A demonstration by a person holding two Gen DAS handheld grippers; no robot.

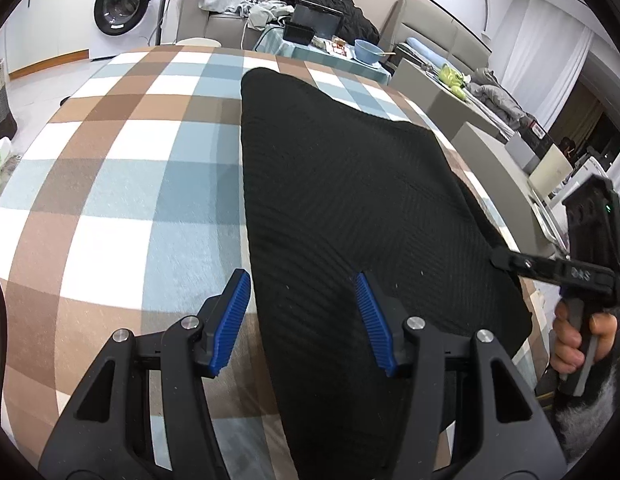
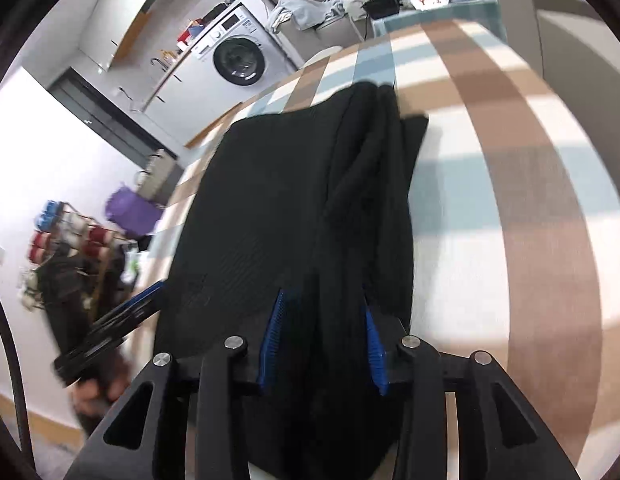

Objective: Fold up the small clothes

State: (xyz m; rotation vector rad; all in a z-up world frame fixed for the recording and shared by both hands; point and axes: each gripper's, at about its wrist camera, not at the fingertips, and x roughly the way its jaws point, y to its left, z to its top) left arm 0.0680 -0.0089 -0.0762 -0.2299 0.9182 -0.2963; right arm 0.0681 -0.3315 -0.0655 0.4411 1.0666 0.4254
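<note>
folding the black knit: keep the near edge under control

the black ribbed garment (image 1: 341,200) lies flat on the checked tablecloth (image 1: 122,168), toward the table's right side, its left edge running straight from near to far. in the right wrist view the same cloth (image 2: 270,208) shows a bunched ridge of folds along its right side.

the left gripper (image 1: 302,312) has its jaws spread wide and holds nothing; it straddles the garment's near left edge, one blue pad (image 1: 232,320) over bare tablecloth, the other over the knit. the right gripper (image 2: 321,344) has cloth between its partly parted pads, but whether it actually pinches the fabric cannot be told.

judgement: to fold cleanly, the left gripper should drop onto the edge and close on one layer only, while the right keeps the bunched side taut, so the ridge flattens instead of being folded in. beyond the table stands a washing machine (image 1: 122,4).
</note>
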